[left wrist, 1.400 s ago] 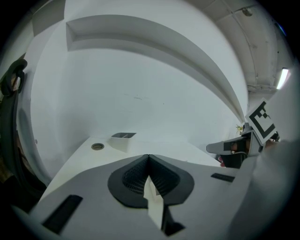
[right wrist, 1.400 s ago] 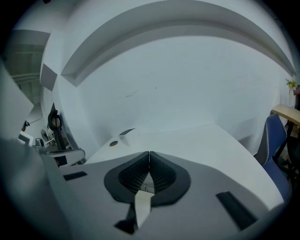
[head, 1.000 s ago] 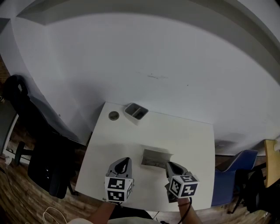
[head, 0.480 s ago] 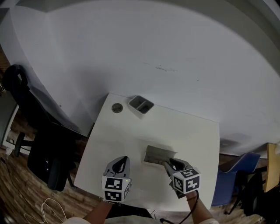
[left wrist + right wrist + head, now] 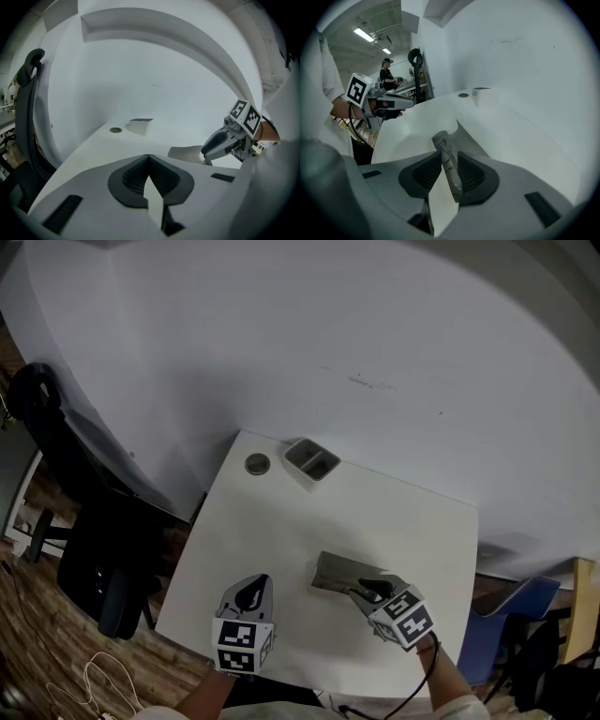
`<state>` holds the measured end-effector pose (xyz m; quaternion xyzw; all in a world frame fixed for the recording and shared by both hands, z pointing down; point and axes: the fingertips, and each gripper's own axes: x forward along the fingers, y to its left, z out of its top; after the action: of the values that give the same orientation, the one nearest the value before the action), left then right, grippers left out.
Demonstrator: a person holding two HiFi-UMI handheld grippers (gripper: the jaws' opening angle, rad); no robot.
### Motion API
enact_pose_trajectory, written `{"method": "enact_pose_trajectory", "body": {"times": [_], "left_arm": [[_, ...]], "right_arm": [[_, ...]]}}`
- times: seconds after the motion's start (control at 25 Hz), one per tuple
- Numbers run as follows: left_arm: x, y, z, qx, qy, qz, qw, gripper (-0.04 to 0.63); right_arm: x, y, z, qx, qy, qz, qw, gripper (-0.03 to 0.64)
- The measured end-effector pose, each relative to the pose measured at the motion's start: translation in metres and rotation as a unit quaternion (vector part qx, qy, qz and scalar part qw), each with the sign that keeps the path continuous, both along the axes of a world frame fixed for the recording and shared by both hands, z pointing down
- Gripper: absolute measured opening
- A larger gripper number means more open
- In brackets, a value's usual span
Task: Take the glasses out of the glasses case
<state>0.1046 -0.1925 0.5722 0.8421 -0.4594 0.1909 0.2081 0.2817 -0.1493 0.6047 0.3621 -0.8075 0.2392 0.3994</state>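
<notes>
Closed in with right tool (image 5: 368, 592) and clamped onto near end of glasses case (image 5: 337, 570); kept left tool (image 5: 251, 594) closed, empty, left of case. Ready for opening.

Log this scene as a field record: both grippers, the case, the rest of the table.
left gripper: jaws together, empty, apart from the case
right gripper: shut on the glasses case edge
glasses case: on the white table, centre-right
glasses: not visible
far edge: compartment tray, small round disc beside it
</notes>
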Motion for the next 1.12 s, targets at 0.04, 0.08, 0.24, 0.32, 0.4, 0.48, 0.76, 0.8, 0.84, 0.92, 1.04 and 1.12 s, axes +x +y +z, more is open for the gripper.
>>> {"method": "enact_pose_trajectory", "body": {"times": [0.04, 0.08, 0.24, 0.32, 0.4, 0.48, 0.76, 0.8, 0.84, 0.92, 1.04, 1.12], "left_arm": [[-0.001, 0.0, 0.001, -0.001, 0.001, -0.002, 1.0, 0.006], [-0.002, -0.001, 0.002, -0.002, 0.002, -0.003, 1.0, 0.006], [-0.004, -0.001, 0.004, -0.004, 0.009, -0.006, 0.9999, 0.006], [-0.004, -0.002, 0.005, -0.004, 0.011, -0.006, 0.9999, 0.006], [-0.005, -0.003, 0.005, -0.004, 0.013, -0.007, 0.9999, 0.006], [-0.006, -0.003, 0.006, -0.005, 0.015, -0.009, 0.9998, 0.006], [-0.015, -0.003, 0.012, -0.013, 0.02, -0.019, 0.9995, 0.006], [-0.016, -0.003, 0.013, -0.014, 0.021, -0.02, 0.9995, 0.006], [-0.016, -0.003, 0.014, -0.015, 0.022, -0.021, 0.9994, 0.006], [-0.018, -0.004, 0.016, -0.018, 0.023, -0.022, 0.9993, 0.006], [-0.017, -0.004, 0.017, -0.02, 0.025, -0.02, 0.9993, 0.006], [-0.017, -0.004, 0.018, -0.021, 0.026, -0.018, 0.9993, 0.006]], "right_arm": [[-0.001, 0.0, 0.002, -0.005, 0.0, -0.016, 1.0, 0.12], [-0.002, 0.0, 0.005, -0.011, -0.001, -0.032, 0.999, 0.12], [-0.005, 0.001, 0.014, -0.036, -0.004, -0.075, 0.997, 0.12], [-0.005, 0.0, 0.018, -0.042, -0.002, -0.083, 0.996, 0.12], [-0.006, -0.002, 0.022, -0.048, 0.001, -0.091, 0.995, 0.12], [-0.006, -0.002, 0.027, -0.058, 0.001, -0.099, 0.993, 0.12], [-0.008, 0.001, 0.043, -0.093, 0.026, -0.138, 0.986, 0.12], [-0.008, 0.001, 0.044, -0.097, 0.026, -0.139, 0.985, 0.117], [-0.007, 0.0, 0.044, -0.1, 0.026, -0.139, 0.985, 0.117], [-0.007, -0.001, 0.046, -0.105, 0.03, -0.141, 0.984, 0.111], [-0.009, 0.0, 0.048, -0.112, 0.041, -0.149, 0.982, 0.083], [-0.01, 0.001, 0.049, -0.113, 0.052, -0.157, 0.98, 0.071]]}}
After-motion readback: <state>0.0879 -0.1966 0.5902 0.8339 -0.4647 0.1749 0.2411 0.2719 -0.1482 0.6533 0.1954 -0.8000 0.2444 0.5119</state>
